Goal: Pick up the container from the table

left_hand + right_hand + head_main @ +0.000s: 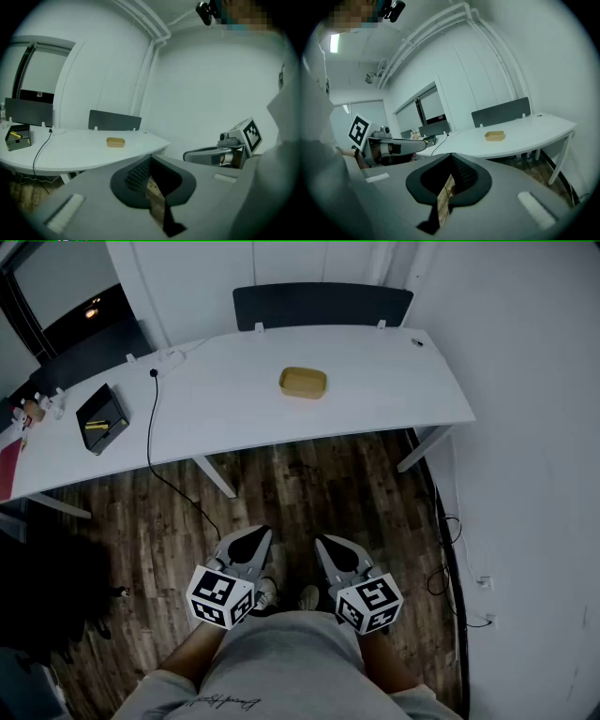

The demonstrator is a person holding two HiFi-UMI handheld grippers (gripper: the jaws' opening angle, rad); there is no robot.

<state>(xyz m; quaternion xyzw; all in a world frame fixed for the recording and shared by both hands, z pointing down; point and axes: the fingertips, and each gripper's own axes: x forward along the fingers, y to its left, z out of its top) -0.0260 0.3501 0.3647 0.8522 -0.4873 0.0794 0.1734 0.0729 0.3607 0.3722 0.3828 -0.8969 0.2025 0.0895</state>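
**Container far ahead, both tongs low and empty**

At the left end of the white table [394, 404] sits a black box [101, 418], and next to it a dark cable [150, 427] runs off the near edge down to the wooden floor [309, 484]. Further right, about mid-table, the tan container [303, 382] lies alone on bare tabletop. It is a shallow, rounded tray, well apart from everything else, and a dark panel [322, 304] stands behind the table's far edge.

The left gripper [251, 538] is held low in front of the person's body. Its jaws are drawn together to a thin slit, and only floor shows through. The right gripper [328, 545] hangs just beside it (a mirror of its partner), equally narrow and carrying nothing.

The container lies straight ahead of both grippers and well apart from them, across a stretch of floor and the table's near edge. Its long axis runs left to right along the table. It sits almost on the line between the two grippers, perhaps slightly toward the right one. The pickup looks not yet begun. Either gripper would first have to open, and closing across the tray's short width from the near side seems the easier approach.
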